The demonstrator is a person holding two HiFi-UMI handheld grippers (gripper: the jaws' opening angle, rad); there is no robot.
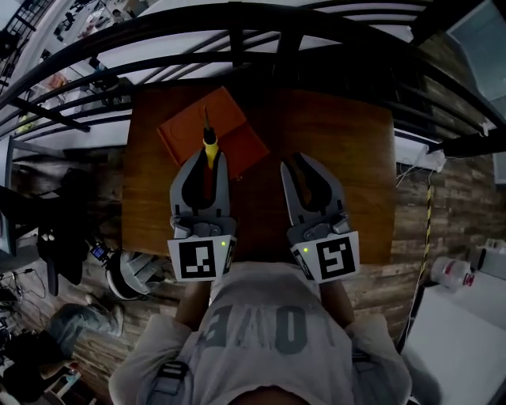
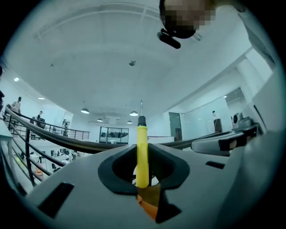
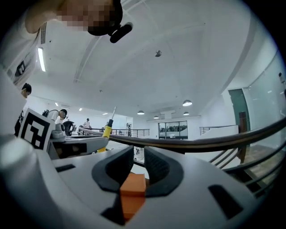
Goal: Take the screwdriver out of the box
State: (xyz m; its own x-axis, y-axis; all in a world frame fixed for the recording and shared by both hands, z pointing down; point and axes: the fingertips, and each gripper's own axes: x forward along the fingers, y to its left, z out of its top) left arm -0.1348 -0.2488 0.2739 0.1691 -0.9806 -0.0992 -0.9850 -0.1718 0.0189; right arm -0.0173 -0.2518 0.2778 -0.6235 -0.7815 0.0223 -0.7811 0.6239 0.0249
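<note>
My left gripper (image 1: 209, 162) is shut on a yellow-handled screwdriver (image 1: 210, 149), held up over the wooden table (image 1: 340, 134). The tool's black collar and thin shaft stick out past the jaws, above the orange box (image 1: 190, 126) that lies on the table's far left. In the left gripper view the yellow handle (image 2: 142, 147) stands between the pads of that gripper (image 2: 142, 154), pointing toward the ceiling. My right gripper (image 1: 303, 166) hovers beside it, to the right. Its jaws (image 3: 139, 156) keep a narrow gap with nothing in it. The right gripper view also catches the screwdriver (image 3: 107, 129).
Black railings (image 1: 261, 24) curve across the far side of the table. Bags and clutter (image 1: 79, 253) lie on the plank floor at the left. White containers (image 1: 455, 273) and a white surface sit at the right.
</note>
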